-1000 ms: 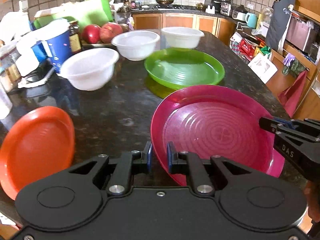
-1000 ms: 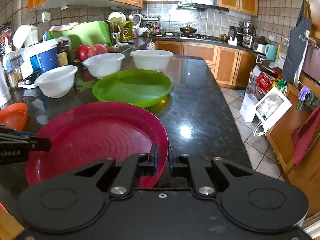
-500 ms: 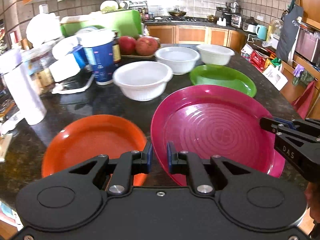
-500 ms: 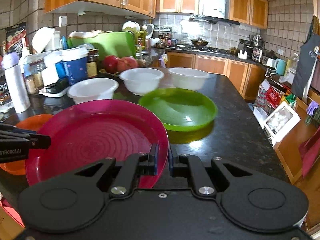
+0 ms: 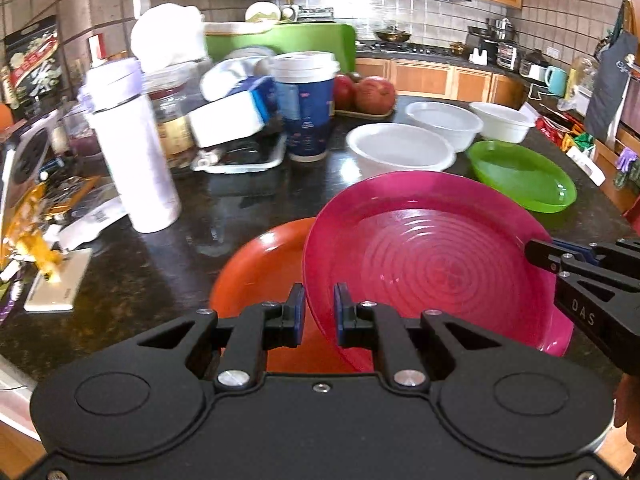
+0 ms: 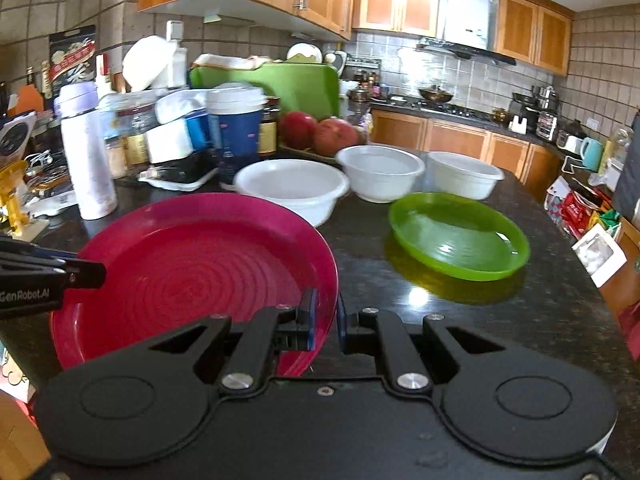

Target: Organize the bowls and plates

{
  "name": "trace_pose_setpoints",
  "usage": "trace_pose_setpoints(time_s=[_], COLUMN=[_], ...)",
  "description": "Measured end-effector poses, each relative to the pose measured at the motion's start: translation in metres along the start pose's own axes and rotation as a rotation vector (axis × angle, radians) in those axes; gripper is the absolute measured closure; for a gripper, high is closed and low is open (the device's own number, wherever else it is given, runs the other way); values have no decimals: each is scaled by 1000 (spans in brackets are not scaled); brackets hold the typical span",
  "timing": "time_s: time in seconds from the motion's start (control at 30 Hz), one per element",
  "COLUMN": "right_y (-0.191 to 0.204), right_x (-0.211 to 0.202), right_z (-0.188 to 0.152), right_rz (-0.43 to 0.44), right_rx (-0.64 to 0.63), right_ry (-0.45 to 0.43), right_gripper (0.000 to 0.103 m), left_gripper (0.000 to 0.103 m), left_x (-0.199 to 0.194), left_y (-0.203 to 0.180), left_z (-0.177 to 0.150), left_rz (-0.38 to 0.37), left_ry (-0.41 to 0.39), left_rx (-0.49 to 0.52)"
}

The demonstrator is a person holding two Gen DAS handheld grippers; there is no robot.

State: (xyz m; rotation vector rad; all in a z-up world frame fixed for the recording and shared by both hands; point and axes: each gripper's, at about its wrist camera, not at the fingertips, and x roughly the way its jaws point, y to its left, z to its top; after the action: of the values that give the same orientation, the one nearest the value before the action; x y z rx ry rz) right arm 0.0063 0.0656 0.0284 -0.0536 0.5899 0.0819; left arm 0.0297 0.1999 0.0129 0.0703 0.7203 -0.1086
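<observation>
Magenta plate (image 5: pixel 432 264) clenched by both tongs (image 5: pixel 319 312) (image 6: pixel 325 320), half hiding orange plate (image 5: pixel 264 272)

Bare counter (image 6: pixel 460 320) right of pink plate (image 6: pixel 192 256); white bowls (image 6: pixel 292 188) and bottle (image 5: pixel 132 152) crowd far-left side.

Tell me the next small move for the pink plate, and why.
Probably lower it onto the orange plate. Both the left gripper and right gripper clamp the pink plate by opposite rims, and it already hangs partly over the orange one.
</observation>
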Motion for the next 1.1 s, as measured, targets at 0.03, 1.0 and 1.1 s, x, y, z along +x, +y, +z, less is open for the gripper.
trace_pose_setpoints(time_s=[0.03,1.0,1.1], right_y=[7,80,81], right_x=[1,45,48], right_z=[0,0,-1], right_rz=[4,-53,-60], right_rx=[-2,36,37], right_ry=[1,77,83], right_gripper=[90,90,89], left_gripper=[84,83,82], left_x=[0,40,43], left_y=[5,69,69], left_z=[-1,-6,-7], left_rz=[4,-38,-40], left_ry=[-1,52,60], left_rx=[0,67,81])
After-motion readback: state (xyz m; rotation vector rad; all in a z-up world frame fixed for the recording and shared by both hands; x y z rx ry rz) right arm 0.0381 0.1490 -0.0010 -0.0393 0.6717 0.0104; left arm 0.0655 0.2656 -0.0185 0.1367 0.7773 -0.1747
